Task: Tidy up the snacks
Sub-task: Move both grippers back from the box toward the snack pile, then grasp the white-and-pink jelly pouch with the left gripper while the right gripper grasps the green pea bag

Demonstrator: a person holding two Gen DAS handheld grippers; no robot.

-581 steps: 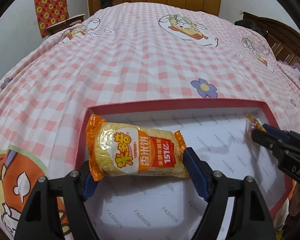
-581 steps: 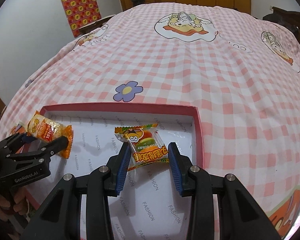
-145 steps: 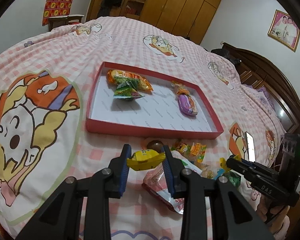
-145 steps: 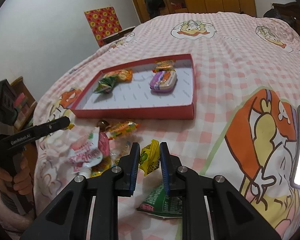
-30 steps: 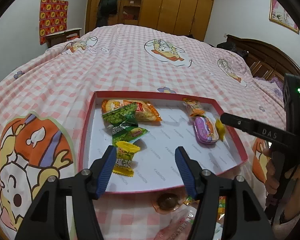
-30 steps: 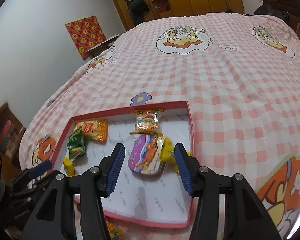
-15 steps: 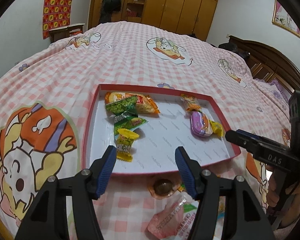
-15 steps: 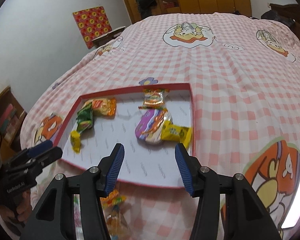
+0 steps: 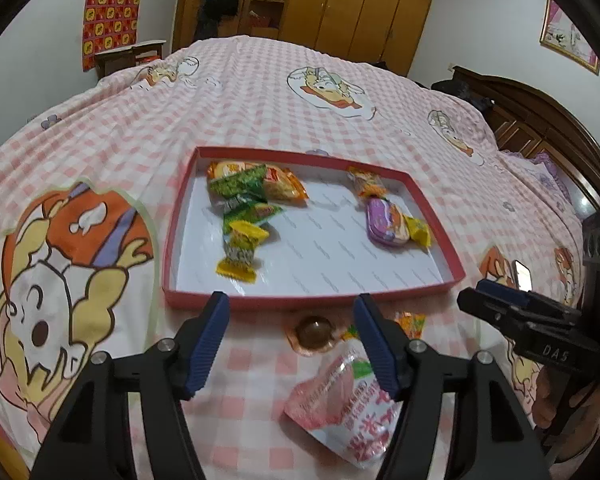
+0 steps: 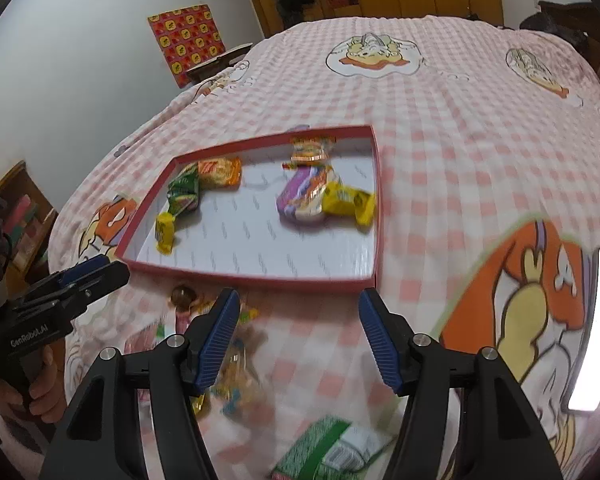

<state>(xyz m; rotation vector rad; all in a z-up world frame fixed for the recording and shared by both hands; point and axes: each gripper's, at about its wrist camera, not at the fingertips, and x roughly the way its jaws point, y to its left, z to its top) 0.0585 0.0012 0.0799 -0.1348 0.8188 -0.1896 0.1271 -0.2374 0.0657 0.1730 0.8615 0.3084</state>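
Pink-checked bedspread (image 9: pixel 260 92) with cartoon prints covers the bed; wooden wardrobes stand at the far wall.

Red-rimmed tray (image 9: pixel 312 303) (image 10: pixel 256 278) lies flat on the bedspread. Left part of tray: orange packet (image 9: pixel 278 184), green packets (image 9: pixel 240 186) overlapping it, yellow candy (image 9: pixel 240 248) nearest the front rim. Right part: purple packet (image 9: pixel 382 222) (image 10: pixel 300 194), a yellow candy (image 10: pixel 346 200) touching its side, an orange-wrapped sweet (image 9: pixel 366 182) behind it.

Loose snacks on the bedspread just in front of the tray: round brown sweet (image 9: pixel 314 330), pink pouch (image 9: pixel 344 400), small orange wrapper (image 9: pixel 410 322). Green-and-white packet (image 10: pixel 328 452) lies nearer the right camera; that view is motion-blurred.

Left tongs (image 9: pixel 292 336): wide apart, empty, over the loose snacks. Right tongs (image 10: pixel 298 334): wide apart, empty, in front of the tray's near rim.
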